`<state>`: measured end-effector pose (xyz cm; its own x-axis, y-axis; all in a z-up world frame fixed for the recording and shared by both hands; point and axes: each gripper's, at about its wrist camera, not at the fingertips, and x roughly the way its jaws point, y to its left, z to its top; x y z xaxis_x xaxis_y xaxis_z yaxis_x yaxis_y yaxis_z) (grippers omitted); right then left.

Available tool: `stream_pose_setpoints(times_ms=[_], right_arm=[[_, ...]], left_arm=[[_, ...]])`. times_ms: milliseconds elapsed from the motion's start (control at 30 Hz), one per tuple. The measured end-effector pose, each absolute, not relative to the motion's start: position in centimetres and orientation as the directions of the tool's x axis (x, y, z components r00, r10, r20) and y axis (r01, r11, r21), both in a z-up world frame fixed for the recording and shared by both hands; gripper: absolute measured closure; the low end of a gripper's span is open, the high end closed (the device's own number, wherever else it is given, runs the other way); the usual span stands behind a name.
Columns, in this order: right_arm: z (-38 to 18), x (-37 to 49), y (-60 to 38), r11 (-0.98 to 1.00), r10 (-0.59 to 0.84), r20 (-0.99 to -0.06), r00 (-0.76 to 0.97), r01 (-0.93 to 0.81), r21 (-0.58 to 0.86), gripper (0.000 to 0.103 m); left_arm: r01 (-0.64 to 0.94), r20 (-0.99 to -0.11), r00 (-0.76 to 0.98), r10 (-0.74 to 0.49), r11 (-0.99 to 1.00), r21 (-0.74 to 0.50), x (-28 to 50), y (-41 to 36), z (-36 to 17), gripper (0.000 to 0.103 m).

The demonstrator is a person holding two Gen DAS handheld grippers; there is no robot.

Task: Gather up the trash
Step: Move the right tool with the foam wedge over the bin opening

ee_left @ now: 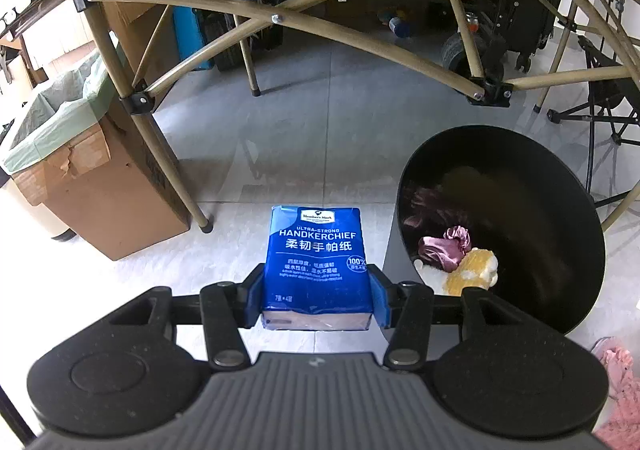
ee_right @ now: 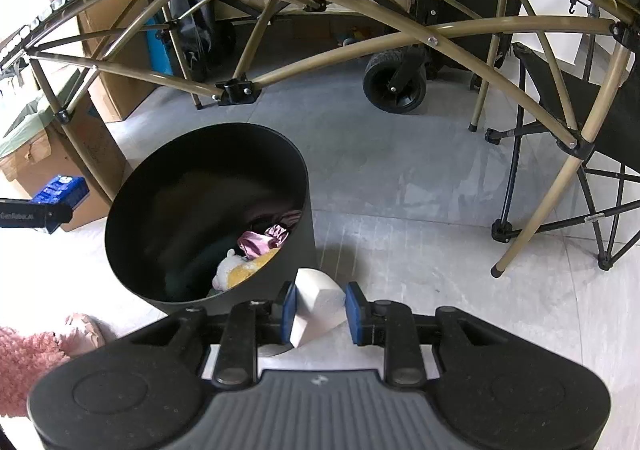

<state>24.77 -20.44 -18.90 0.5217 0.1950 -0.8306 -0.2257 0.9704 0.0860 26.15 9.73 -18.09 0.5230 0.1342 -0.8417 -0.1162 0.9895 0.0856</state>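
My left gripper [ee_left: 317,296] is shut on a blue handkerchief tissue pack [ee_left: 316,262], held above the floor just left of a black round bin [ee_left: 560,218]. The bin holds a pink satin cloth [ee_left: 446,246] and a yellow-white plush [ee_left: 474,268]. My right gripper [ee_right: 320,312] is shut on a white folded paper piece [ee_right: 318,304], held beside the bin's near right rim [ee_right: 208,302]. The left gripper with the blue pack [ee_right: 60,192] shows at the left edge of the right wrist view.
A folding table's tan frame [ee_left: 256,10] arches overhead, with legs [ee_left: 176,174] on the grey tiled floor. A cardboard box with a green liner [ee_left: 80,154] stands left. A black folding chair [ee_right: 580,154] and a cart wheel [ee_right: 394,82] are on the right. A pink fluffy slipper [ee_right: 32,342] is nearby.
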Motion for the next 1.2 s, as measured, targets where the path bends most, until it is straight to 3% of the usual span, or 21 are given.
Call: stream_pose_setpoints(times_ms=[1200], right_arm=[[-19.0,29.8,-10.7,0.945,0.252,-0.866,0.431,-0.301,0.125,0.078]], left_arm=[[-0.158,-0.866,0.483,0.127,0.986,0.056,26.3,11.9,-18.7,0.051]])
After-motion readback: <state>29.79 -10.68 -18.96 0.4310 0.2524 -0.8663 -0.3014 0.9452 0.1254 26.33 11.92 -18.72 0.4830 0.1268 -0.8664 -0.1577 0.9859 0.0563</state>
